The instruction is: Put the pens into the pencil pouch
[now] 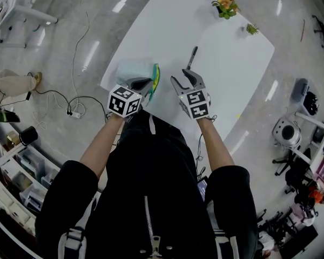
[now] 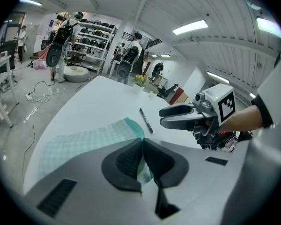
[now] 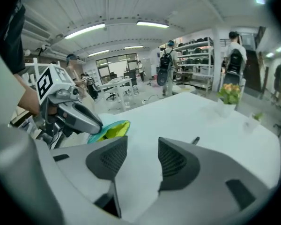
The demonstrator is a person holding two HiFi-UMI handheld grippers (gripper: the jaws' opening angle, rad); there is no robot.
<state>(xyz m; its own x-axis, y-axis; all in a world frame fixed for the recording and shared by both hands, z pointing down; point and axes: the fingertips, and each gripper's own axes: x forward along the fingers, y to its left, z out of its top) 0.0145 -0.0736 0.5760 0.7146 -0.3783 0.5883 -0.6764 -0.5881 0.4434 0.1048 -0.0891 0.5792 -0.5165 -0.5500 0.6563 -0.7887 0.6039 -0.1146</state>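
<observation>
Two claws are counted in the head view. The left claw [image 1: 146,82] is clenched on one pouch [image 1: 136,70]. The right claw [image 1: 181,78] is released and empty. A single pen [image 1: 192,58], slim and dark, is laid on the smooth white worktop [image 1: 227,85] just beyond the right claw and apart from the pouch. Two small potted plants [image 1: 225,7] are stood near the far edge.

From the left gripper view, the left claw [image 2: 142,144] is seen with its ribbed black pads pressed together on the pouch's teal edge. The pouch [image 2: 79,142] is shown as flat, pale green, checked mesh cloth spread on the worktop [image 2: 98,102]. The one pen [image 2: 146,121] is lying past it, near the right claw [image 2: 165,117].

From the right gripper view, the right claw [image 3: 143,146] is seen spread wide, with only bare worktop [image 3: 196,116] between its pads. One pen tip [image 3: 195,140] is showing over the right pad. A yellow-green lining is visible at the pouch [image 3: 110,130], held open by the left claw [image 3: 96,123].
</observation>
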